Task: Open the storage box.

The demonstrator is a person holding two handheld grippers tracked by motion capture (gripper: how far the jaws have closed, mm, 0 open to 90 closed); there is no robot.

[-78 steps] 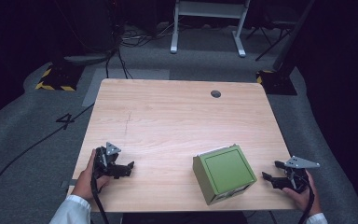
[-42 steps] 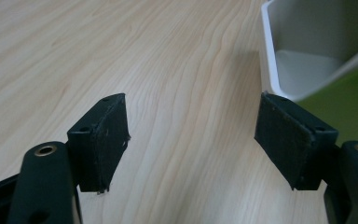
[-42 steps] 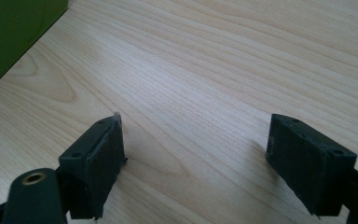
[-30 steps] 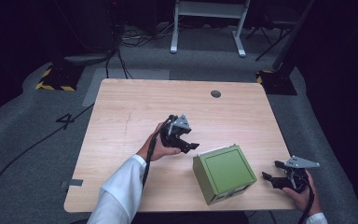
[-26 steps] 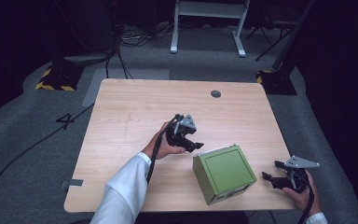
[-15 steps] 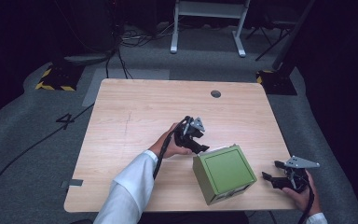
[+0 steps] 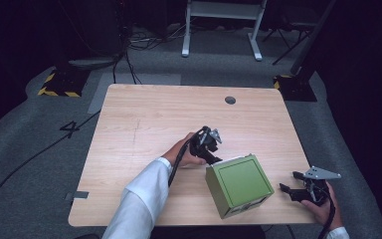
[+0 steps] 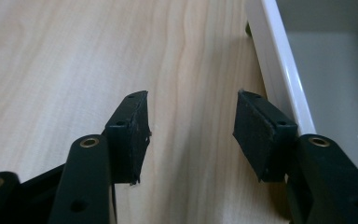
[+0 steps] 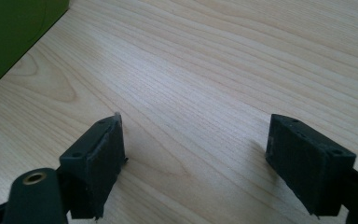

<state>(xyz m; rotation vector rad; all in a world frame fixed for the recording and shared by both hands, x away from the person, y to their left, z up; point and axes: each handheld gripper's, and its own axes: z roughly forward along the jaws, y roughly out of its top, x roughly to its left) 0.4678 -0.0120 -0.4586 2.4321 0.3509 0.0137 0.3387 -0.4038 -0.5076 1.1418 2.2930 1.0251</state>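
Wood grain is running in pale, wavy bands across the table [image 7: 144,114], a flat rectangular top with rounded corners and a small dark round plug [image 7: 230,100] near its far edge. A green box [image 7: 239,185] is sitting toward the near right part of the table, square-cornered, with a matte green top panel set inside a paler rim and a darker olive side facing the near edge.

The left gripper [image 7: 210,149] is reaching in from a white-sleeved arm [image 7: 139,196] and hovering just beside the far left corner of the box. In the left gripper view its jaws are standing apart over bare wood, their black pads [image 8: 135,135] looking rough and slightly frayed at the edges; a smooth white edge with a flat grey surface beyond it is lying just off the right-hand jaw, outside the gap, and nothing is lying between the jaws.

The right gripper [image 7: 291,191] is resting in a hand [image 7: 323,206] at the near right edge of the table, apart from the box, with its grey three-cornered plate [image 7: 322,173] on top. In the right gripper view its jaws are spread wide over empty wood, and the green box [image 9: 14,42] is showing at the upper left, well clear of the left-hand jaw.
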